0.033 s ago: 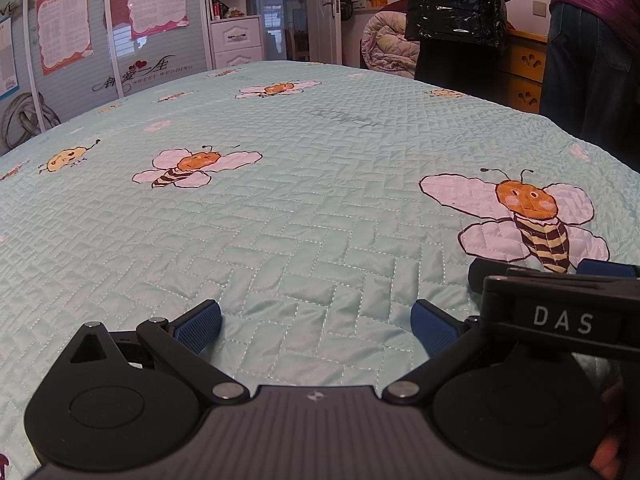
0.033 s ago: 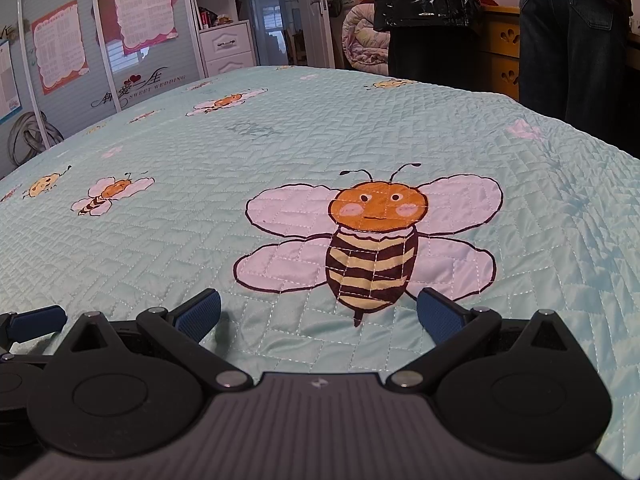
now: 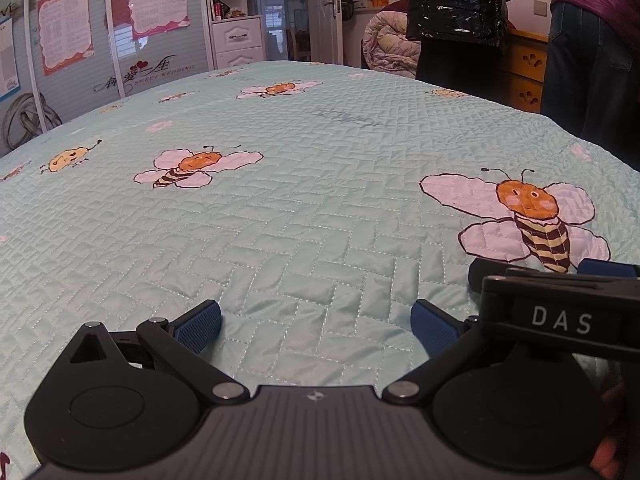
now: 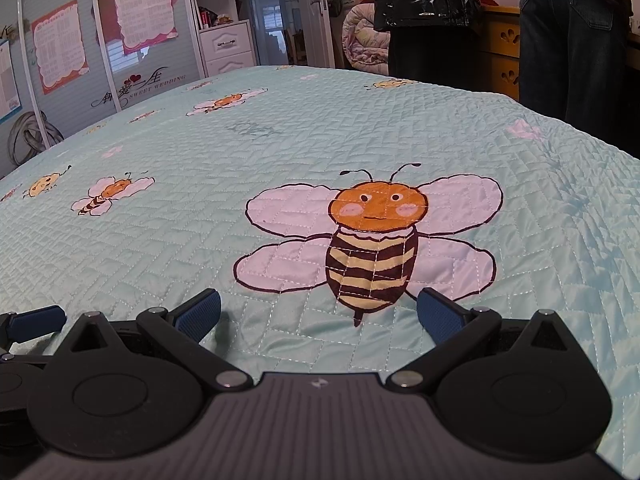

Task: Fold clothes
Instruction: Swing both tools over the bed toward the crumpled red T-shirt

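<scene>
No garment shows in either view. Both grippers rest low on a mint-green quilted bedspread (image 3: 320, 208) printed with cartoon bees. My left gripper (image 3: 316, 324) is open, with only quilt between its blue pads. My right gripper (image 4: 318, 312) is open too, and a large bee (image 4: 374, 248) lies just ahead of its fingers. The two grippers sit side by side: the right one's body, marked DAS (image 3: 560, 320), fills the left wrist view's lower right. One blue pad (image 4: 38, 318) of the left gripper shows at the right wrist view's left edge.
Two people (image 3: 460, 20) (image 3: 592, 48) stand at the bed's far right side, by a yellow wooden cabinet (image 3: 524, 68). A bundled duvet (image 3: 388, 48), white drawers (image 3: 238, 40) and a sliding wardrobe with posters (image 3: 120, 32) lie beyond the bed's far edge.
</scene>
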The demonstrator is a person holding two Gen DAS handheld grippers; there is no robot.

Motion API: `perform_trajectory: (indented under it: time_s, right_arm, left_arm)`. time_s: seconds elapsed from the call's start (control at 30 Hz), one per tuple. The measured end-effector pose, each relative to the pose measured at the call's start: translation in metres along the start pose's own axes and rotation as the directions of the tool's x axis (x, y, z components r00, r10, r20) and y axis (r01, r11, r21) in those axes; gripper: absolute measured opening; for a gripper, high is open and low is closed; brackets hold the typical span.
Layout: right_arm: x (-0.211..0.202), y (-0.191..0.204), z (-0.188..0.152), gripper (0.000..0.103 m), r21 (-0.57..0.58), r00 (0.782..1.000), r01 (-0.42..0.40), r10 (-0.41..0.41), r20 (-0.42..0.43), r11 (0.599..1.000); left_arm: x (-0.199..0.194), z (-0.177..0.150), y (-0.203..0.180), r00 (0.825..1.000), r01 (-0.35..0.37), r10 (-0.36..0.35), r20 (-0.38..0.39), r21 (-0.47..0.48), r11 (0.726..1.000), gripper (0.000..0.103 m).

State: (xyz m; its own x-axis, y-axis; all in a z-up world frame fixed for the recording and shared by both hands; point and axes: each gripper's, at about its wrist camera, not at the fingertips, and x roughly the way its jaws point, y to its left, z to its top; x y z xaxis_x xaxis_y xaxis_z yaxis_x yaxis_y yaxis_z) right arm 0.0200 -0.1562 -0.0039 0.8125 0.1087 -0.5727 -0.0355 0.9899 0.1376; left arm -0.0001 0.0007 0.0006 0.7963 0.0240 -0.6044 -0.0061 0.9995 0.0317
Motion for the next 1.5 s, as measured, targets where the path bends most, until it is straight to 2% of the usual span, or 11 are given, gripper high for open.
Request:
perform_trajectory:
  time_s: [0.2, 0.37, 0.47, 0.6, 0.77, 0.87, 0.97, 1.17, 1.33, 1.43, 1.5]
  right_arm:
    - [-0.012, 0.014, -0.006, 0.103, -0.066, 0.998, 0.001, -0.005, -0.056, 0.998]
    - [-0.023, 0.026, -0.012, 0.103, -0.12, 0.995, -0.001, -0.012, -0.103, 0.993]
    - [-0.053, 0.048, -0.025, 0.103, -0.095, 0.982, -0.087, 0.069, -0.177, 0.992]
    - [-0.101, 0.082, -0.046, 0.103, -0.027, 0.936, -0.225, 0.208, -0.283, 0.974]
    - [-0.158, 0.135, -0.071, 0.102, 0.047, 0.84, -0.375, 0.361, -0.404, 0.926]
    - [-0.186, 0.187, -0.077, 0.102, -0.018, 0.796, -0.433, 0.373, -0.476, 0.901]
    - [-0.216, 0.234, -0.078, 0.102, -0.104, 0.783, -0.485, 0.379, -0.493, 0.868]
    - [-0.265, 0.291, -0.062, 0.102, -0.264, 0.808, -0.548, 0.42, -0.414, 0.794]
    - [-0.312, 0.311, -0.045, 0.102, -0.386, 0.834, -0.55, 0.505, -0.22, 0.74]
    - [-0.341, 0.314, -0.042, 0.102, -0.469, 0.797, -0.557, 0.6, -0.068, 0.686]
    - [-0.349, 0.318, -0.048, 0.102, -0.542, 0.77, -0.551, 0.637, -0.037, 0.634]
  left_arm:
    - [-0.009, -0.004, 0.008, 0.999, -0.001, 0.001, -0.043, 0.002, 1.0, 0.103]
    - [-0.07, -0.016, 0.024, 0.988, -0.03, 0.025, -0.154, -0.032, 0.999, 0.103]
    - [-0.115, -0.029, 0.051, 0.971, -0.035, 0.018, -0.239, -0.065, 0.997, 0.103]
    - [-0.181, -0.051, 0.1, 0.963, -0.033, 0.002, -0.271, -0.11, 0.993, 0.103]
    - [-0.256, -0.079, 0.166, 0.957, -0.12, 0.053, -0.284, -0.225, 0.967, 0.103]
    - [-0.289, -0.094, 0.203, 0.942, -0.196, 0.092, -0.321, -0.307, 0.931, 0.103]
    - [-0.316, -0.101, 0.232, 0.934, -0.243, 0.112, -0.339, -0.375, 0.895, 0.103]
    - [-0.373, -0.112, 0.264, 0.951, -0.279, 0.179, -0.25, -0.454, 0.846, 0.103]
    - [-0.405, -0.121, 0.288, 0.951, -0.309, 0.246, -0.189, -0.512, 0.801, 0.103]
    - [-0.419, -0.13, 0.305, 0.927, -0.37, 0.338, -0.16, -0.529, 0.764, 0.103]
    - [-0.421, -0.135, 0.318, 0.911, -0.406, 0.374, -0.173, -0.53, 0.745, 0.103]
